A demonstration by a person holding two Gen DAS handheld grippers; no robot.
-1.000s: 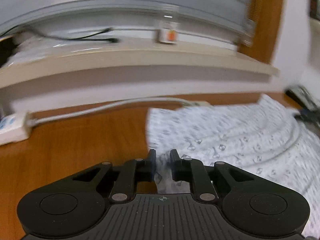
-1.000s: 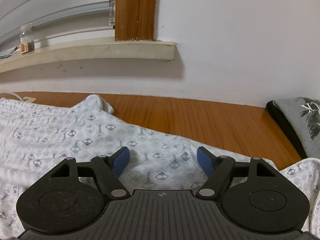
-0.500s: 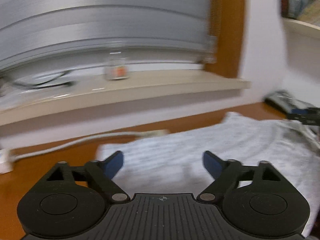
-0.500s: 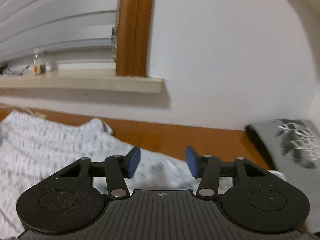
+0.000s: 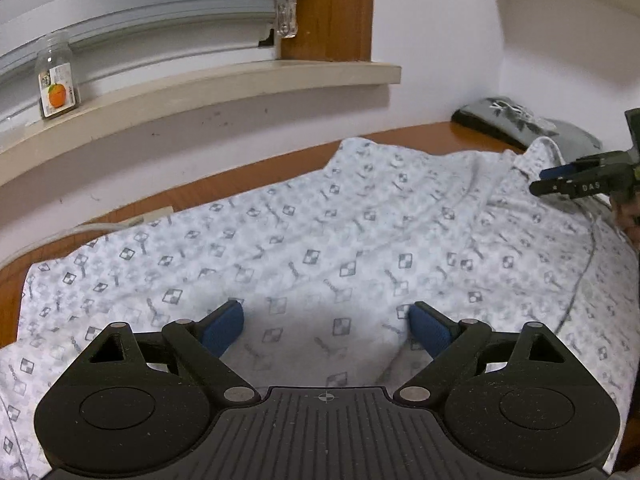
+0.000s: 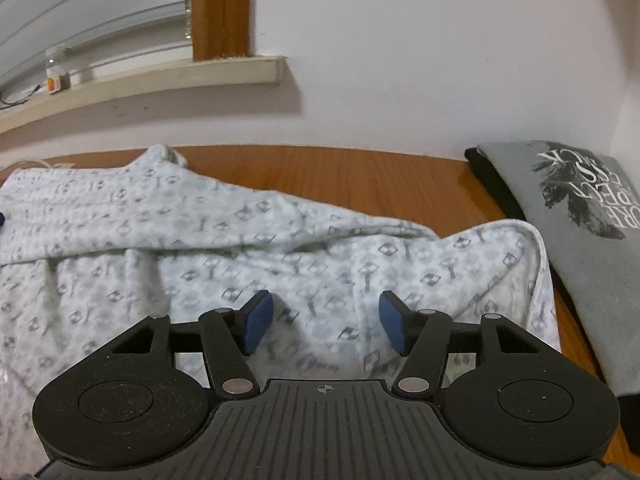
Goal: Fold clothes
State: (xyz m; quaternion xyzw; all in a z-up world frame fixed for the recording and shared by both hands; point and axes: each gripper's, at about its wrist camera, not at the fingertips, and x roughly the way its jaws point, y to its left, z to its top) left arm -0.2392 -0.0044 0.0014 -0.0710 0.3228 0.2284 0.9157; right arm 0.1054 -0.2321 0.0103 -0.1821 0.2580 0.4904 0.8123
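both grippers spread above patterned garment

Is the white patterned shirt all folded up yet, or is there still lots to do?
Not yet. Done: a grey printed shirt already lies folded by the wall. In hand: nothing; the left gripper and right gripper are both open above the white patterned garment. Left: that garment lies mostly spread on the wooden table, one edge turned over, so most folds remain.
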